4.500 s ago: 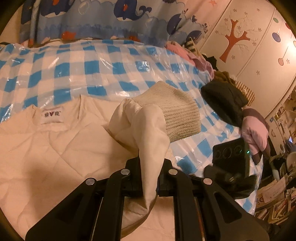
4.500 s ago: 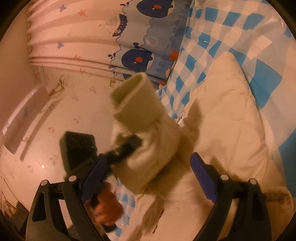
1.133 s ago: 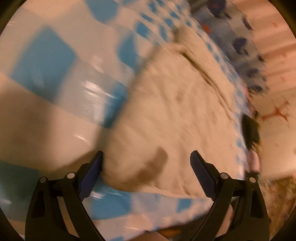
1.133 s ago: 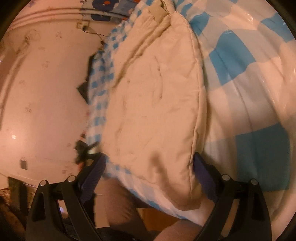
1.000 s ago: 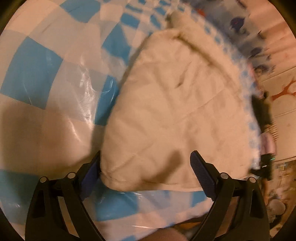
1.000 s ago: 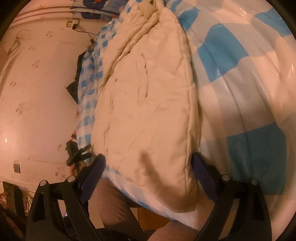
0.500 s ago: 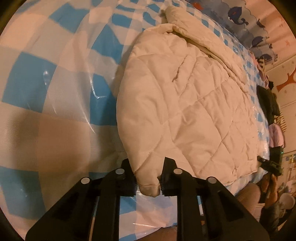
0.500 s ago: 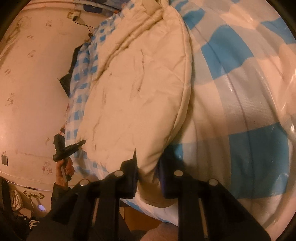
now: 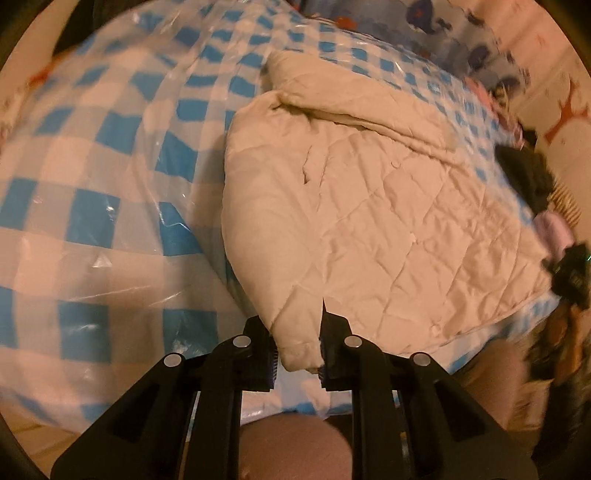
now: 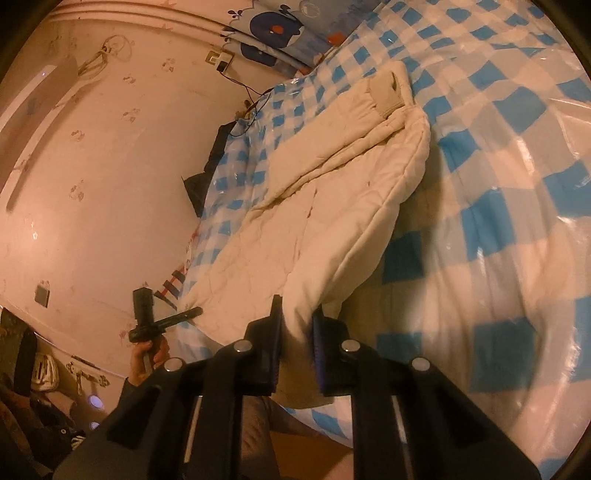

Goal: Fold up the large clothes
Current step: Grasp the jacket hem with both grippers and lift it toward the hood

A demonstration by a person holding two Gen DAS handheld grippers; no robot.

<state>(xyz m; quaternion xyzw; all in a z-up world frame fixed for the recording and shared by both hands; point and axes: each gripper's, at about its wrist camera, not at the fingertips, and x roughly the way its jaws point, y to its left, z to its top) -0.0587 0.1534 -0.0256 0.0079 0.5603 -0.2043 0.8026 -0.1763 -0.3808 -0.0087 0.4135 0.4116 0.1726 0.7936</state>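
Note:
A cream quilted jacket (image 9: 388, 206) lies on a bed under a blue and white checked cover (image 9: 92, 177), its sleeves folded in over the body. My left gripper (image 9: 297, 350) is shut on the near hem corner on one side and holds it off the bed. In the right wrist view the same jacket (image 10: 332, 206) stretches away, ribbed cuff (image 10: 384, 94) at the far end. My right gripper (image 10: 297, 339) is shut on the other near hem corner, also raised. The left gripper (image 10: 162, 325) shows there too, in a hand.
A pile of dark and pink clothes (image 9: 535, 184) sits at the bed's far right edge. A whale-print curtain (image 10: 273, 29) hangs behind the bed, a wall (image 10: 92, 184) runs along its side. The person's legs (image 9: 295, 446) stand at the near edge.
Both grippers stood open around the jacket's hem corners a second ago. They have shut on the corners and risen, lifting the hem off the cover.

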